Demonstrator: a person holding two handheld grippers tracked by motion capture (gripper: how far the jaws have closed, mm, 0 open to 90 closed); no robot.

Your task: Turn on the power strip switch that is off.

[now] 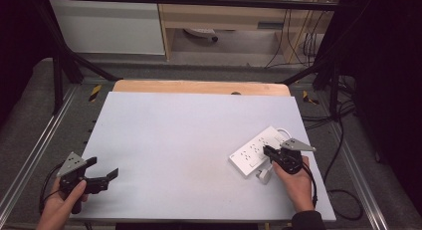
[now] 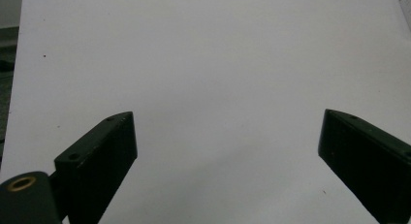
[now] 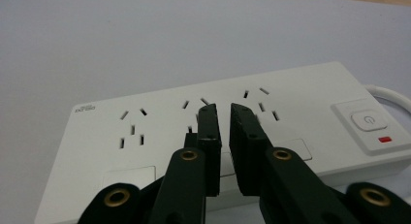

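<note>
A white power strip (image 1: 251, 151) lies at an angle on the right side of the pale mat, with several sockets in a row. In the right gripper view the power strip (image 3: 295, 100) has a switch (image 3: 370, 121) and a red mark at its right end. My right gripper (image 1: 267, 151) hovers over the strip's middle; up close the right gripper (image 3: 223, 121) has its jaws nearly together with nothing between them. My left gripper (image 1: 104, 167) sits at the mat's front left corner. The left gripper (image 2: 228, 117) is wide open over bare mat.
A small white plug-like piece (image 1: 263, 176) lies just in front of the strip by the right hand. A white cable (image 1: 284, 132) loops off the strip's far end. The pale mat (image 1: 184, 135) covers a wooden table (image 1: 199, 86) inside a black frame.
</note>
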